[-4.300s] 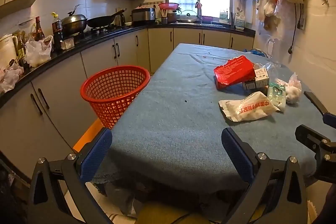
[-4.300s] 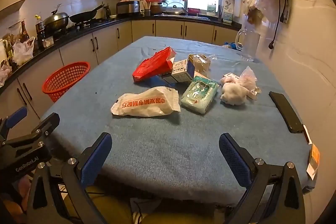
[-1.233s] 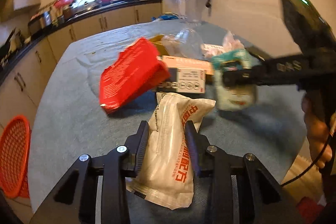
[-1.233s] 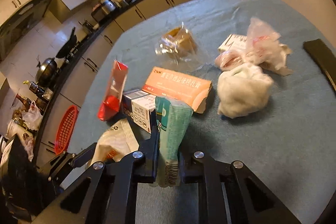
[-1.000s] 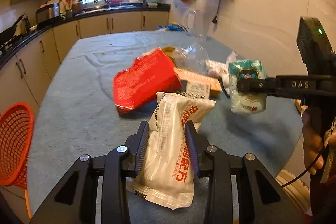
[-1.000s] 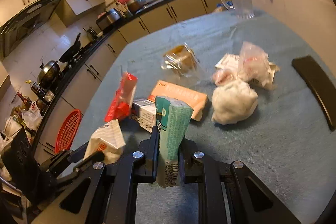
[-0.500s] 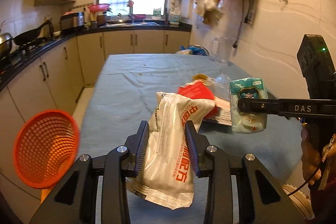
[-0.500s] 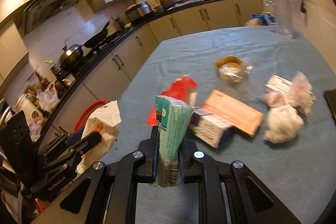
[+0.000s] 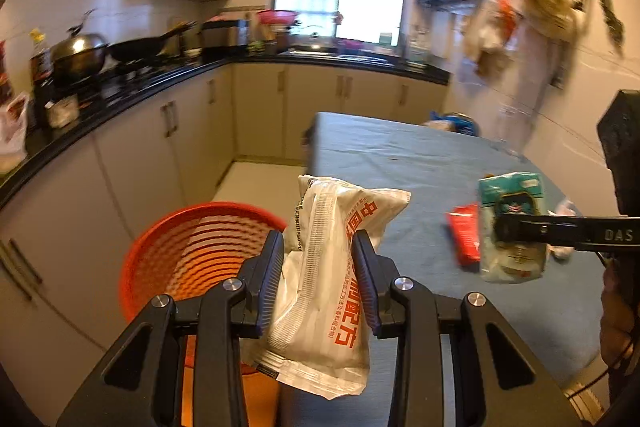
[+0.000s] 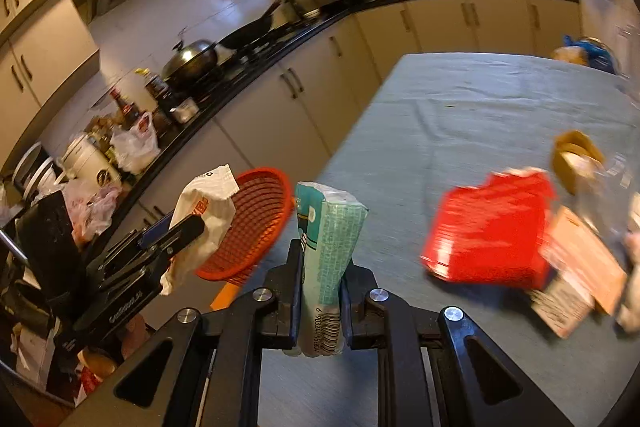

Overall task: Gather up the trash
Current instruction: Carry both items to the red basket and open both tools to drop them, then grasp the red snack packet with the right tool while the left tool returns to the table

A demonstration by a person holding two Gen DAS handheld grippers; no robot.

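Clamping a white packet, the left gripper hangs beside the red basket; the right gripper, further off, squeezes a teal pack.

Lifted off the counter: white packet clamped in left tool, teal packet clamped in right tool | both swung from mid-counter to its left edge | red basket now just beyond left tool | red pouch now farther right
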